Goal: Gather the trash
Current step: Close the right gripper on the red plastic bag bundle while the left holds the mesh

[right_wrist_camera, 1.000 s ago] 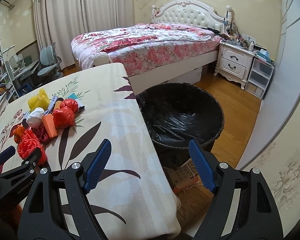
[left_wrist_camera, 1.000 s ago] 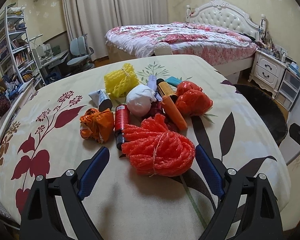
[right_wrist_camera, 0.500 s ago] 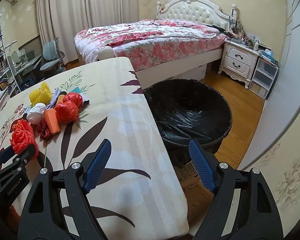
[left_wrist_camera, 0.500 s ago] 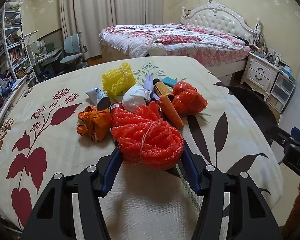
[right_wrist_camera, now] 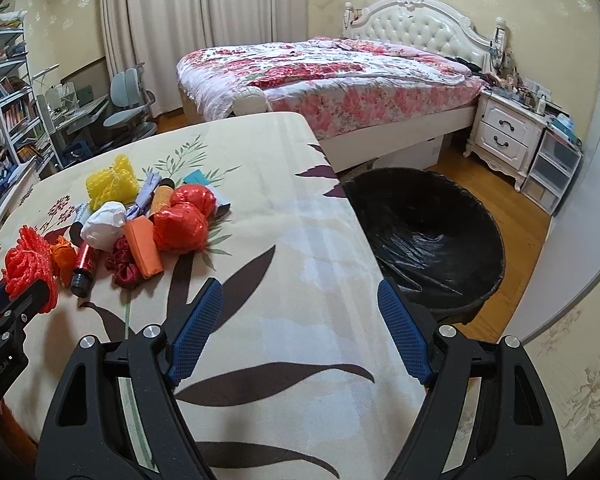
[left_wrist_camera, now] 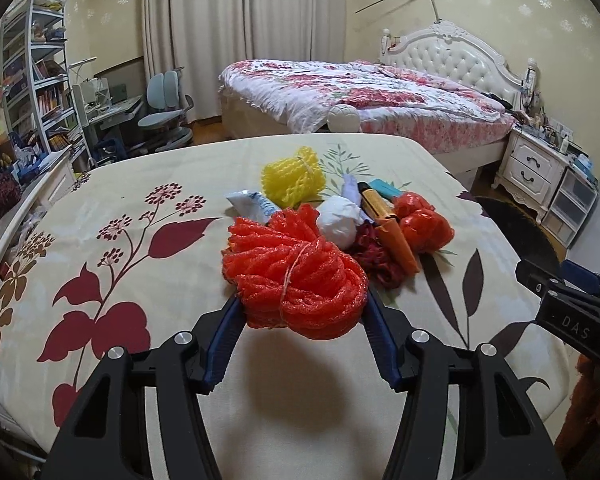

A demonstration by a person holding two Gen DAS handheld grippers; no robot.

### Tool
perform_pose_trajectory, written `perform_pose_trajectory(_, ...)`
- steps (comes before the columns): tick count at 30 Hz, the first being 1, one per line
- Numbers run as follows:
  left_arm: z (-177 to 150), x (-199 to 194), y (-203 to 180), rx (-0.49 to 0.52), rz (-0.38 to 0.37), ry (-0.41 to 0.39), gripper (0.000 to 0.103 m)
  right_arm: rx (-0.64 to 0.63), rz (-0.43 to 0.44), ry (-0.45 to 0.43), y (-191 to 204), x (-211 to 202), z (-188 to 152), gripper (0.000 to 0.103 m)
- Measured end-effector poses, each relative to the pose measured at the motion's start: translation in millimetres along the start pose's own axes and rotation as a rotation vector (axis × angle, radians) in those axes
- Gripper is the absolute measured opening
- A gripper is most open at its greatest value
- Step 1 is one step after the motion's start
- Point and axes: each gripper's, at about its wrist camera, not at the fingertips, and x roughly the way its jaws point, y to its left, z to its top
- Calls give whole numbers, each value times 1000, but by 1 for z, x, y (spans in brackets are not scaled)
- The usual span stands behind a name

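The red foam-net bundle (left_wrist_camera: 296, 280), tied round its middle with a thin string, is clamped between the two blue-padded fingers of the left tongs (left_wrist_camera: 300, 312) and appears raised just clear of the tabletop (left_wrist_camera: 148, 184), to judge by the shadow beneath it; in the right wrist view the same bundle (right_wrist_camera: 30, 264) shows at the far left edge, in front of the trash pile. The grip sits low on the bundle, with most of the soft netting bulging above and ahead of the pads, so the likeliest fault is the mesh compressing and working loose during transport, or loose loops slipping out from under the string. The remaining trash lies close behind: an orange crumpled wrapper (right_wrist_camera: 62, 254), a red cylindrical tube (right_wrist_camera: 82, 266), a white wad (left_wrist_camera: 338, 222), an orange box (left_wrist_camera: 396, 242), two red plastic bags (left_wrist_camera: 422, 220), a yellow foam net (left_wrist_camera: 294, 176) and a white tube (left_wrist_camera: 250, 206). Whether any netting still touches these items cannot be determined; a snagged loop could drag them across the cloth. The black lined trash bin (right_wrist_camera: 424, 240) stands on the floor beside the right-hand edge of the tabletop, well apart from the bundle, so the carry must cross the tabletop and clear its edge. The right tongs (right_wrist_camera: 300, 332) are spread wide and hold nothing, hovering over the tabletop near the bin side; they lie on the probable route, and a collision between the two tools is a second risk. A release made before reaching the rim would drop the bundle onto the floor.
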Motion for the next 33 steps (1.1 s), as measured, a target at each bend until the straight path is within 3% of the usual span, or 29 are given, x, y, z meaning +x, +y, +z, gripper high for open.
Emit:
perform_pose_trajectory(6, 7, 8, 24, -24, 57, -10, 58, -48, 53, 3, 29, 14, 15, 77)
perform_pose_trajectory(13, 16, 23, 55, -70, 101, -10, 58, -73, 112, 25, 57, 37, 36, 68)
perform_pose_trajectory(21, 19, 37, 65, -87, 99, 12, 58, -77, 145, 88, 71, 60, 40, 55)
perform_pose_trajectory(24, 18, 36, 66, -90, 90, 8, 58, -74, 178, 107, 72, 63, 38, 40)
perform_pose_trajectory(33, 16, 33, 66, -95, 86, 12, 58, -93, 173, 87, 73, 55, 33, 36)
